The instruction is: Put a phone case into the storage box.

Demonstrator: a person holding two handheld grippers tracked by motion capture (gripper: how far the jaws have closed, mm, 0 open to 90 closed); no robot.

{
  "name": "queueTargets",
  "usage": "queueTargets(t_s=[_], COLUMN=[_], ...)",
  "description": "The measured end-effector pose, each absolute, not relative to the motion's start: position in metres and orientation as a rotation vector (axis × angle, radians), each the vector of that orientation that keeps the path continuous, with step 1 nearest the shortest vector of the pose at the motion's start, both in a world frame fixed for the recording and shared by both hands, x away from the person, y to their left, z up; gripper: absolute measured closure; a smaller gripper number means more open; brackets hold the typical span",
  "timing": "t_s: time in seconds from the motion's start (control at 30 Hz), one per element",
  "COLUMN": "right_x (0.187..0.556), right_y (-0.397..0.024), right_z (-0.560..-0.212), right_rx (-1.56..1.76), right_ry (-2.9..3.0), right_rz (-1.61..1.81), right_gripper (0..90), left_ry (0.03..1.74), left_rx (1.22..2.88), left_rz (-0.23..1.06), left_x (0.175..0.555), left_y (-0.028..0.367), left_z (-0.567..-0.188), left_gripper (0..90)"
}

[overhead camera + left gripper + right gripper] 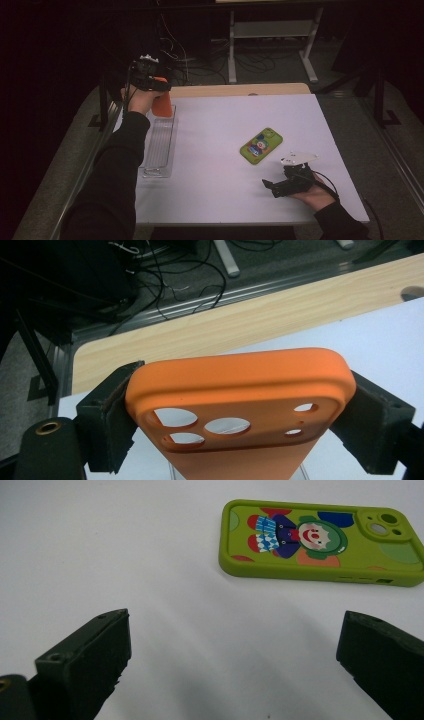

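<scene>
Orange phone case [240, 405] stands upright, long axis vertical, camera holes up, clamped between left gripper [240, 410] fingers.

The smooth orange silicone phone case [240, 405] runs off the left gripper view's bottom edge, its lower end unseen there.

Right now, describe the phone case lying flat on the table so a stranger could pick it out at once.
Start from the white table and look right of centre, just ahead of the right hand-held gripper. There lies the green phone case. Unlike the plain orange case held over the clear tray, it has a colourful clown on its back.
</scene>
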State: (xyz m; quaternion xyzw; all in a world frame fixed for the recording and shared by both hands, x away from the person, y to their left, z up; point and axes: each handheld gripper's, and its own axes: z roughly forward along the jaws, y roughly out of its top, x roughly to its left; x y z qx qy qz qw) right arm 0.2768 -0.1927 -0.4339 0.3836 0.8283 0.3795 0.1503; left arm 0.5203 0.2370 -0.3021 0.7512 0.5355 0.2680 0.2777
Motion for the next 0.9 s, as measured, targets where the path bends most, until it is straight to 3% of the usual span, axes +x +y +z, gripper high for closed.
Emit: queueTargets(t_s=[0.9], right_x=[0.276], right_y=[-0.195], right_z=[-0.435], right_rx=[1.099], right_ry=[2.383], right_rz=[1.087], right_gripper=[0.0], left_ry=[1.53], left_rx=[2.019], left_rz=[0.738], left_x=[0.529], left_y=[0.235], left_z=[-0.343], left_gripper=[13.5])
